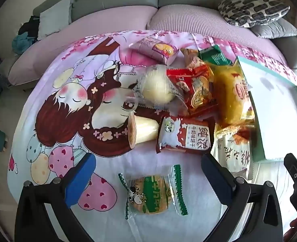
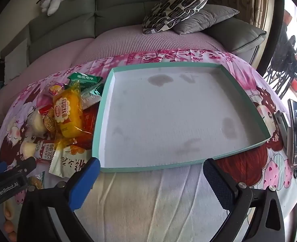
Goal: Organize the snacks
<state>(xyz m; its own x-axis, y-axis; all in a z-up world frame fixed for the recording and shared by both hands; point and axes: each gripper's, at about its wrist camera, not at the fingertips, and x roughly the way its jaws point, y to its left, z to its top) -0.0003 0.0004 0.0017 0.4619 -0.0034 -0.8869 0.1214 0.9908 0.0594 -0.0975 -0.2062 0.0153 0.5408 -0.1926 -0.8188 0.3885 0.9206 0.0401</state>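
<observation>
1. The left gripper (image 1: 148, 183) is hanging low in the left wrist view with its blue-padded jaws spread wide and pinching nothing.
2. A green-and-clear wrapped biscuit pack (image 1: 151, 193) is lying on the cartoon-print cloth (image 1: 68, 104) in the lower centre of that frame, between the two fingers but touching neither.
3. Just above it, a red-and-white cracker packet (image 1: 185, 135) is sitting at the near edge of the snack pile, with a pale roll cake (image 1: 142, 131) beside it to the left.
4. Higher in the pile, a round white bun in clear wrap (image 1: 158, 86), a red snack bag (image 1: 194, 88) and a yellow bread bag (image 1: 231, 94) are crowding together; a purple packet (image 1: 156, 49) is lying at the top of the heap.
5. A white packet with brush lettering (image 1: 235, 151) is resting at the lower right of the pile, against the tray's edge.
6. The right gripper (image 2: 150, 183) is showing at the bottom of the right wrist view, its jaws likewise spread apart and holding nothing.
7. The teal-rimmed tray (image 2: 243, 92) is filling the centre of that frame, its white floor stained in grey patches and carrying no snacks.
8. The pile is sitting at the left of that frame, touching the tray's left rim; the yellow bread bag (image 2: 69, 115) is lying on top and a green packet (image 2: 85, 79) is at the upper end.
9. A phone (image 2: 295, 129) is lying at the right edge of that frame, well apart from the tray.
10. A patterned cushion (image 2: 176, 8) is leaning on the grey sofa (image 2: 118, 4) at the top.
</observation>
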